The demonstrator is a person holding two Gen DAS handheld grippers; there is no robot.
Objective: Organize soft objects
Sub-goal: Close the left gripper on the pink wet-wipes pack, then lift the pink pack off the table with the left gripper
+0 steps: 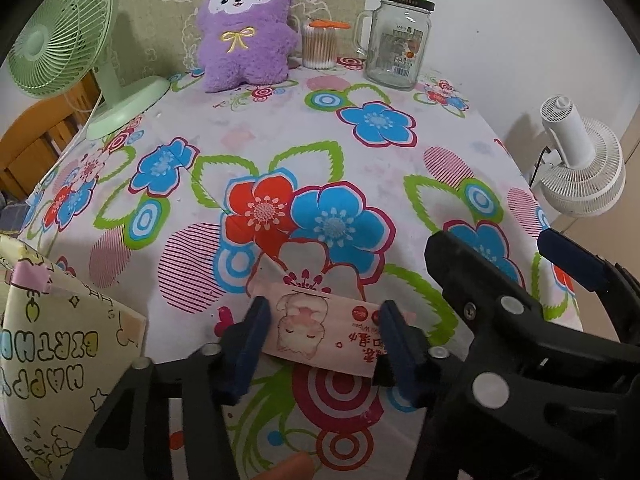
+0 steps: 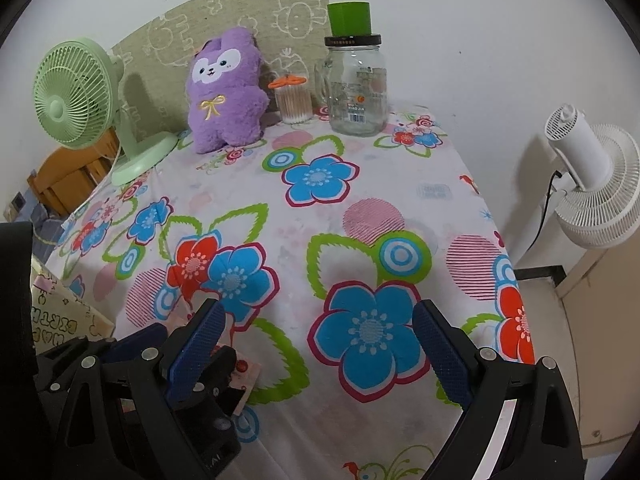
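Left gripper pinches the wipes pack at the table's near edge.

Left wrist view: the left gripper has its blue pads pressed on the flat pink cat-printed wipes pack, likely to lift it toward the yellow birthday-print box, contents unseen. Right wrist view: the right gripper hangs wide apart, empty; the clear glass handled jar looks empty.

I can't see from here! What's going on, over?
Left gripper fingers closed on the wipes pack, pack on the table. Right gripper open, empty. Plush at the back. Nothing in the way.
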